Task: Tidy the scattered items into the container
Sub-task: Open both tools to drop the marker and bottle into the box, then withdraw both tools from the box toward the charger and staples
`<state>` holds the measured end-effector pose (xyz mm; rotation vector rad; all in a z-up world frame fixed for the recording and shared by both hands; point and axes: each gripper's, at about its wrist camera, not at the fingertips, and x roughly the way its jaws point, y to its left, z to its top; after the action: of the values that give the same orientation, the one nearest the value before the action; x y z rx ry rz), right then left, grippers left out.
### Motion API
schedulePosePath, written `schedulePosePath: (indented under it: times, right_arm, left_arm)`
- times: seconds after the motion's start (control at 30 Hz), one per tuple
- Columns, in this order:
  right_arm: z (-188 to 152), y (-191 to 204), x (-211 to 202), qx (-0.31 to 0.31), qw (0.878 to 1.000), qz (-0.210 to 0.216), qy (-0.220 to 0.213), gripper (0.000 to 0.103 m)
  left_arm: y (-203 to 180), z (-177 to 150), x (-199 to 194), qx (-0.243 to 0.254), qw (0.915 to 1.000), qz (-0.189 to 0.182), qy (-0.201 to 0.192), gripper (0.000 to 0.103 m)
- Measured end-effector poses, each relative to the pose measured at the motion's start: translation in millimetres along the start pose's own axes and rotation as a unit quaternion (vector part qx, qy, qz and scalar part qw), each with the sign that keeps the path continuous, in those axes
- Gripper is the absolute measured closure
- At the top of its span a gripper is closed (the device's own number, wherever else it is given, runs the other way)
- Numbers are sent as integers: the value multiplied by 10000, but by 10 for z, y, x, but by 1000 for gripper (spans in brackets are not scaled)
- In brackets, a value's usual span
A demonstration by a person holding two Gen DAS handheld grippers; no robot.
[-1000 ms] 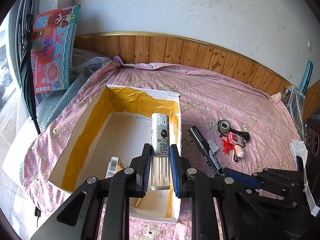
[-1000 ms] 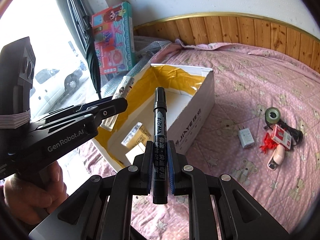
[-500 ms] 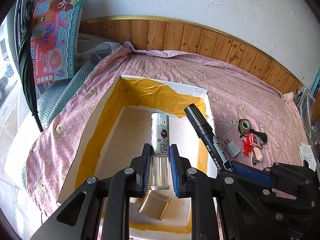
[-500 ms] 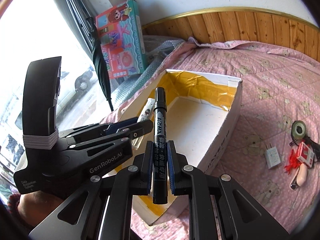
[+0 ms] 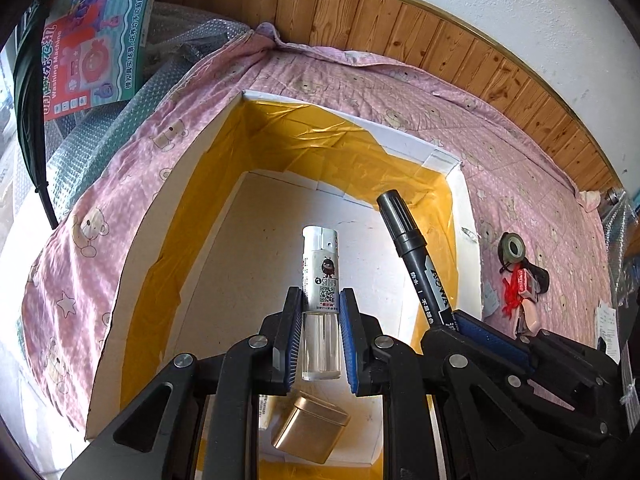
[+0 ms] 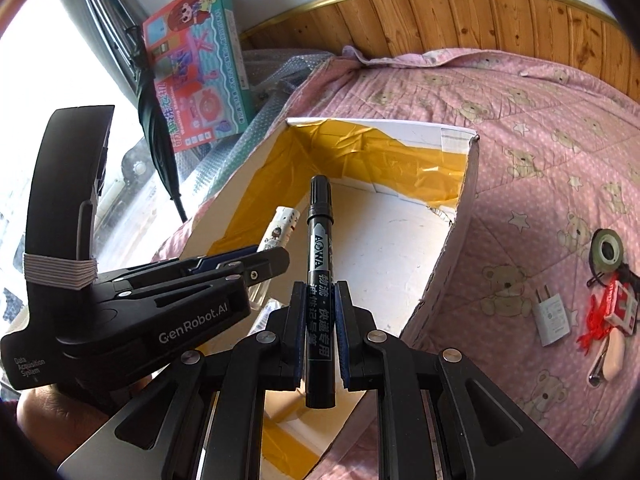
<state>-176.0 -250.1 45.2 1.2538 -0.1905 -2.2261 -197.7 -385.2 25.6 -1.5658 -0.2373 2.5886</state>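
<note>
**Both loads over the box**

My left gripper (image 5: 320, 336) has its jaws clamped on the lighter (image 5: 320, 276), my right gripper (image 6: 318, 336) on the marker (image 6: 319, 264); both hang above the open box (image 5: 466, 208) on the bed (image 5: 520, 152). I should lower first, then release onto bare floor beyond the gold tin (image 5: 310, 434), clear of the walls.

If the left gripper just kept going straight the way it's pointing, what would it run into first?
Most likely the bare white floor of the box. The left gripper, shut on the lighter, points down into the open box, and nothing shows in its line before the floor. Depth is hard to judge.
</note>
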Motion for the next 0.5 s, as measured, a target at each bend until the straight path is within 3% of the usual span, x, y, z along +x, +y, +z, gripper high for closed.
schedulePosePath:
  times: [0.1,0.23,0.33,0.5]
  right_arm:
    - [-20,-69,17,128,9999,43,-70,80]
    - [-109,-163,-112,312,9986,344,-250,79]
    - [-215,-199,-283,399,9966,538,-480,79]
    - [-496,-288,-620,562,9931,678,-771,79]
  left_arm:
    - [6,61,83,32,9999,102,38,81]
    - [43,19,120,-65,9996,277,4,46]
    - [37,-84,64,-60,9994,325,-77,46]
    - [-68,-315,-197,-75,9994,69,-342,46]
